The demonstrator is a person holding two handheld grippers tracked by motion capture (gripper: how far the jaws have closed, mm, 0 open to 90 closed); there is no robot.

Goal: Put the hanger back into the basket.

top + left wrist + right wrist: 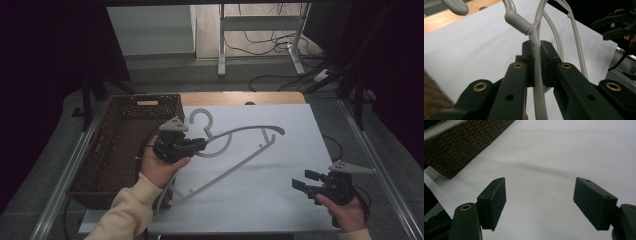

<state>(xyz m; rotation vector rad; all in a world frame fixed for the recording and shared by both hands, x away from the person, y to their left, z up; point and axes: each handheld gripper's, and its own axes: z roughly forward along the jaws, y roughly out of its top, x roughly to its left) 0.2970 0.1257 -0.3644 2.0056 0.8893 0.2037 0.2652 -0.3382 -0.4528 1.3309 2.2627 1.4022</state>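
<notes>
Wicker basket (120, 150) is seen at the left edge of the white tabletop (280, 165); its near corner is partly hidden by the person's sleeve (127, 212), and in the right tool view it is cut off at the top left (461, 142). Just right of the basket, the left tool (200, 146) is held above the tabletop, clamped on the grey hanger (235, 150) at the neck just below the hook. In the left tool view the pads are seen pressed on the thin wire (537, 62) from both sides; the hook tip is cut off by the top edge. The hanger is seen tilted, its far arm raised off the tabletop, its low end running down toward the basket's near corner; whether that end touches the tabletop cannot be told. Well right of the basket, near the tabletop's right front corner, the right tool (305, 181) is held with jaws wide apart, nothing between them (540, 205). Background beyond the tabletop is dark and hard to make out.
</notes>
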